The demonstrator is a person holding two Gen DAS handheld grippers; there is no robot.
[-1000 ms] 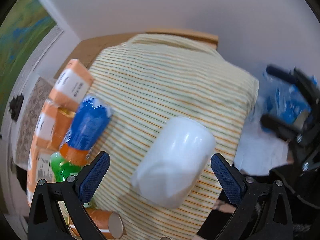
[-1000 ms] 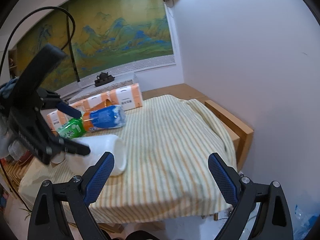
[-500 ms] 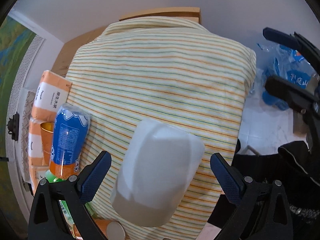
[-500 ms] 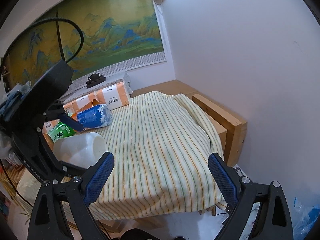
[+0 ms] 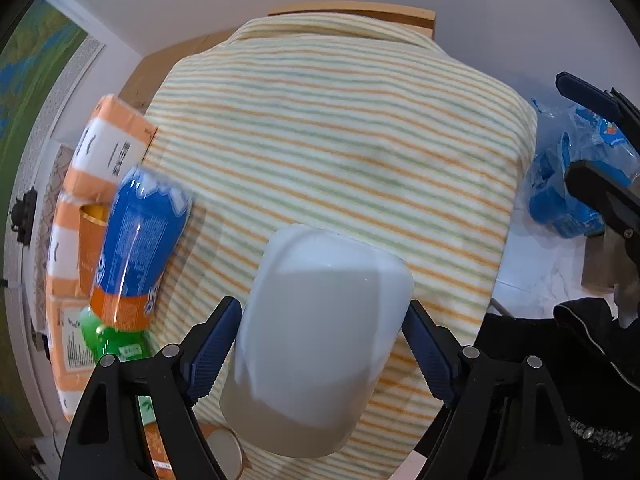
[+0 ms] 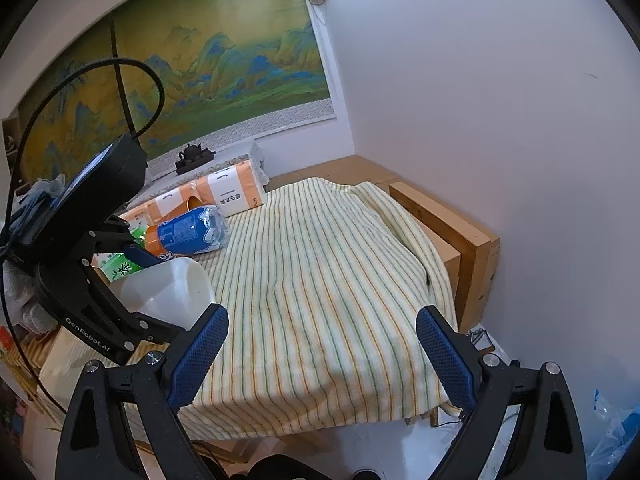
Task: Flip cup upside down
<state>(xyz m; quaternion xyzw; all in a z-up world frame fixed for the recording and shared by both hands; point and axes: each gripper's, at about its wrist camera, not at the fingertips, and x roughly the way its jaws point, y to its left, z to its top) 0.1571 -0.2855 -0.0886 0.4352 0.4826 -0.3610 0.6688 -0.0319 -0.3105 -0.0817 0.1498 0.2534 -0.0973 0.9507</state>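
Observation:
A white plastic cup (image 5: 320, 332) lies on its side on the striped cloth (image 5: 340, 128), its mouth pointing away from my left gripper. My left gripper (image 5: 322, 344) has closed on the cup, one blue pad on each side of it. The right wrist view shows the cup (image 6: 168, 292) with its open mouth facing right, held by the left gripper (image 6: 116, 292). My right gripper (image 6: 320, 360) is open and empty, hovering off the near edge of the cloth-covered table.
A blue and orange bottle (image 5: 140, 248) lies left of the cup, with a green bottle (image 5: 108, 336) and orange-and-white packs (image 5: 108, 148) beside it. A wooden edge (image 6: 444, 220) borders the far right of the table. A blue plastic bag (image 5: 568, 192) lies on the floor.
My left gripper has moved in over the cup and its jaws have closed from wide open onto the cup's sides. My right gripper has stayed open and drifted slightly.

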